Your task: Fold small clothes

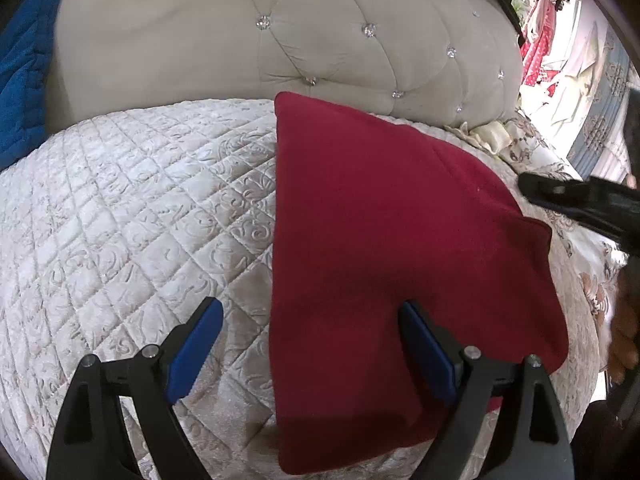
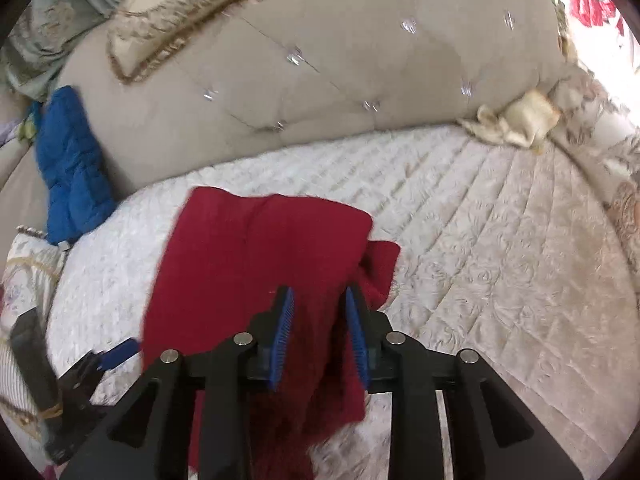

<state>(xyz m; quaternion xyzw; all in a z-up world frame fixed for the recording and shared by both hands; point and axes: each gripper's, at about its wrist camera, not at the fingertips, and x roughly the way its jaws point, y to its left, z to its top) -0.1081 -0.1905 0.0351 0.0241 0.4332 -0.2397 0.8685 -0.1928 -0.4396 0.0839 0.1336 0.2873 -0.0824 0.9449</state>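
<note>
Left wrist view, nearest first: your left hand-held gripper (image 1: 310, 344) has its blue-padded fingers spread wide, nothing between them but air. The left pad hangs over the bare quilted bed cover (image 1: 132, 208); the right pad sits over the red garment (image 1: 384, 248), and you cannot tell from here whether it touches the cloth. The garment lies flat on the bed, folded to a rough wedge, its straight left edge running away from you between the two fingers. Its far corner reaches close to the tufted beige headboard (image 1: 200, 52). A blue cloth (image 1: 24, 80) lies at the far left against the headboard. At the right edge, your right hand-held gripper (image 1: 580, 200) shows as a dark shape beside the garment's right corner.

Right wrist view, nearest first: your right hand-held gripper (image 2: 320, 324) has its fingers partly closed, a narrow gap left between the pads. The red garment (image 2: 248, 256) fills that gap and drapes down below it; whether the pads actually pinch it you cannot tell, the frame being blurred. The rest of the garment spreads out ahead and left on the bed cover (image 2: 500, 240). Low left, the left hand-held gripper (image 2: 116, 354) shows a blue pad just beside the garment's edge. Farther off, the blue cloth (image 2: 72, 168) leans on the headboard (image 2: 320, 92), with a cream cloth bundle (image 2: 516, 120) at the far right.
</note>
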